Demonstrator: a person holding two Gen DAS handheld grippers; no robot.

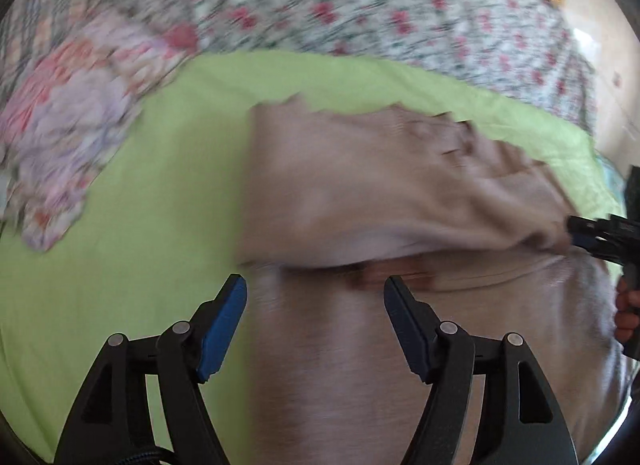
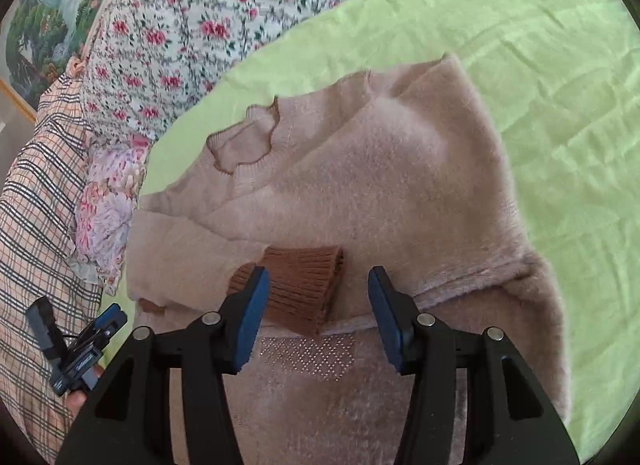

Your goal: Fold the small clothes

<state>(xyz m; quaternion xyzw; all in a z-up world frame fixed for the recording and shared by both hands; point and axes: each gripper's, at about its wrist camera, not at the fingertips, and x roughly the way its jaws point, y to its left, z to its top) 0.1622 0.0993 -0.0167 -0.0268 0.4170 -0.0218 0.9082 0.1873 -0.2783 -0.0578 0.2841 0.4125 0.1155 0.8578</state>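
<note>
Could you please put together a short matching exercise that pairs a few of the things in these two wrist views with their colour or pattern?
Things:
1. sweater
2. ribbed cuff
3. sheet
4. bedspread

Descriptions:
A. light green, creased
B. white with pink flowers
C. pale pink, fuzzy
D. brown, lying on the sweater

Pairs: 1-C, 2-D, 3-A, 4-B
</note>
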